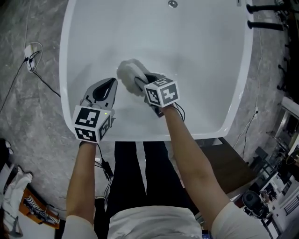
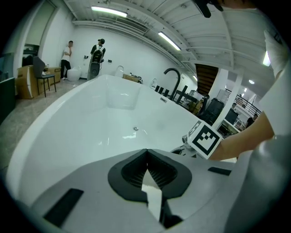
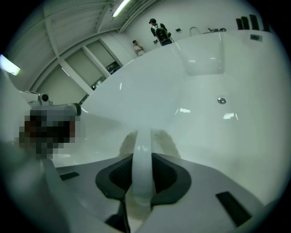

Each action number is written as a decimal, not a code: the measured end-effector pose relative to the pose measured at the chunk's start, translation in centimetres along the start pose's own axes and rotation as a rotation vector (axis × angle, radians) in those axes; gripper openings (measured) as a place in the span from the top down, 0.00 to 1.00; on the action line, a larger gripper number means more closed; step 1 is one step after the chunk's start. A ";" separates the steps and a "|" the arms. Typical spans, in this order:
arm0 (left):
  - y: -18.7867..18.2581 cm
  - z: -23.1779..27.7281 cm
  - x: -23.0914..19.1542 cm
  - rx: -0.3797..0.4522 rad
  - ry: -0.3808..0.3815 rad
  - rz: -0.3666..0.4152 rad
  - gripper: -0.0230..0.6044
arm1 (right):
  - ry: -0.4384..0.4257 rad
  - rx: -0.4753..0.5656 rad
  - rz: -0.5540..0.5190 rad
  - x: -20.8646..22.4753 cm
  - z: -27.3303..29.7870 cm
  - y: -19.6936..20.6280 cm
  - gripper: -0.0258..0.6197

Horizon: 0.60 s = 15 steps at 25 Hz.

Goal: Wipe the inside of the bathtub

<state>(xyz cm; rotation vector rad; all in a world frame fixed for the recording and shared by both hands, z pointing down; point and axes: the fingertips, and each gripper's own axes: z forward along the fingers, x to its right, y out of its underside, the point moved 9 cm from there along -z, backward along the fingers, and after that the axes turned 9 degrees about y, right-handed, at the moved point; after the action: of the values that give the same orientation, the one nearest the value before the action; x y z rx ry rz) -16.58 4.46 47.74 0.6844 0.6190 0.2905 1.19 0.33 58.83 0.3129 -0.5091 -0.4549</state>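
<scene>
The white bathtub [image 1: 65,70] fills the head view, its drain [image 1: 173,3] at the far end. My right gripper [image 1: 141,83] reaches in over the near wall, shut on the white handle [image 3: 142,159] of a pale scrubbing sponge [image 1: 127,71]. The sponge head [image 3: 160,139] lies against the tub's inner surface just past the jaws. My left gripper [image 1: 113,83] hovers inside the tub to the left of the sponge, shut with nothing between its tips [image 2: 147,154]. The drain [image 2: 135,129] shows ahead of it, and the drain [image 3: 221,100] also shows to the upper right.
A cable and plug [image 1: 32,50] lie on the grey floor left of the tub. Dark tap fittings [image 1: 266,9] stand at the far right. Cluttered gear [image 1: 275,186] sits at the lower right. Two people [image 2: 68,59] stand far off in the room.
</scene>
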 end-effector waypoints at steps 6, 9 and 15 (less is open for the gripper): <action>-3.4 -2.6 3.9 -0.002 0.017 0.032 0.95 | 0.037 0.122 0.023 -1.2 -8.7 -0.9 0.81; -5.3 -3.9 5.5 0.012 0.038 0.045 0.95 | 0.064 0.187 0.021 -1.8 -12.9 -1.3 0.81; -8.3 -7.1 9.9 0.022 0.089 0.071 0.95 | 0.094 0.272 0.027 -3.2 -22.0 -1.3 0.81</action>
<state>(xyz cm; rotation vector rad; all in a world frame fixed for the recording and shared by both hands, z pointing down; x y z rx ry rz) -12.79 6.17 33.61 0.7188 0.6841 0.3824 9.89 4.59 38.82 0.5850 -0.4827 -0.3426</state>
